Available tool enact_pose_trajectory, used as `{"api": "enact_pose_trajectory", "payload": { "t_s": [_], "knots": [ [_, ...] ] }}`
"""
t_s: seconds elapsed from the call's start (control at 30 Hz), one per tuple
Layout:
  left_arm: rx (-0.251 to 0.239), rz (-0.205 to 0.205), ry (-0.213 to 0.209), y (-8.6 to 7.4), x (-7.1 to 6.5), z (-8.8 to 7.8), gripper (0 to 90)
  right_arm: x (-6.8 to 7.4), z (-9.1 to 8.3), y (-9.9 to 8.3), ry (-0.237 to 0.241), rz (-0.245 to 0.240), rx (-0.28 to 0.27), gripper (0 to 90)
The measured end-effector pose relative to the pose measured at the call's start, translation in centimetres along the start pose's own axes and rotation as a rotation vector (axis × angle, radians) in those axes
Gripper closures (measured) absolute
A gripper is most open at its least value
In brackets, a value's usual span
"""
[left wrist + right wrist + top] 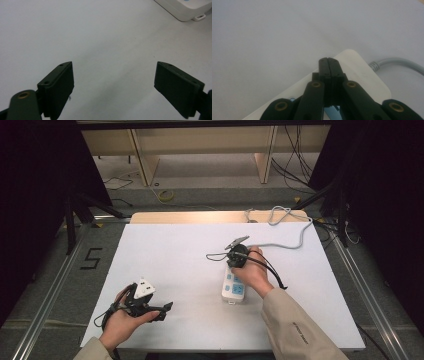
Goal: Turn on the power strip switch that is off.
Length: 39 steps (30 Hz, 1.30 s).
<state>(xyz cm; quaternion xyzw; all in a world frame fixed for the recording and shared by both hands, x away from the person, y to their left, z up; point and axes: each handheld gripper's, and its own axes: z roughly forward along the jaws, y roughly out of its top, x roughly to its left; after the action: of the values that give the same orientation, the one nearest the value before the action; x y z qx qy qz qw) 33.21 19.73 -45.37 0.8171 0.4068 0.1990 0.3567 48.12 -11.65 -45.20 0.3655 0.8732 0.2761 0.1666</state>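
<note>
White table point(175, 270) stood under dark curtains. Power strip point(234, 287) lay at 3 o'clock of centre, grey cord point(292, 242) trailing to 1 o'clock. Right gripper point(328, 60), jaws closed and empty, hung over strip's cord end; whether it touched strip, unclear. Left gripper point(113, 80) gaped at 7 o'clock, idle. No plug seen; work judged barely begun.

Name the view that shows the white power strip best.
The high view: the whole power strip with its blue sockets and grey cable. The right gripper view shows its cable end under shut jaws; the left gripper view catches one corner.

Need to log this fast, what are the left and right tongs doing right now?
Left tongs: open, empty, over the bare white table.
Right tongs: closed, nothing between them, over the power strip.
</note>
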Motion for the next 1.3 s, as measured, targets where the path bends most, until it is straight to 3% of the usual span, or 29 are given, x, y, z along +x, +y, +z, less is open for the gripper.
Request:
{"api": "enact_pose_trajectory", "payload": {
  "t_s": [0.3,0.47,0.83,1.13,1.3],
  "knots": [
    [0.003,-0.002,-0.009,0.0,0.0,0.0,15.9,-0.7,-0.3,-0.3,0.046,0.012,-0.018,90.0],
    [0.006,-0.002,-0.013,0.0,0.1,0.1,15.9,-0.9,-1.2,-0.1,0.038,0.015,-0.07,84.2],
    [0.004,-0.009,-0.008,0.0,0.2,0.1,15.9,-1.8,-2.4,-1.2,0.033,0.034,-0.092,66.5],
    [-0.005,-0.012,-0.001,0.0,0.2,0.0,15.8,-3.3,-5.8,-4.1,0.067,0.101,-0.185,54.3],
    [-0.008,-0.015,0.004,0.0,0.3,-0.1,15.8,-3.8,-7.4,-5.8,0.072,0.122,-0.197,48.4]
  ]
}}
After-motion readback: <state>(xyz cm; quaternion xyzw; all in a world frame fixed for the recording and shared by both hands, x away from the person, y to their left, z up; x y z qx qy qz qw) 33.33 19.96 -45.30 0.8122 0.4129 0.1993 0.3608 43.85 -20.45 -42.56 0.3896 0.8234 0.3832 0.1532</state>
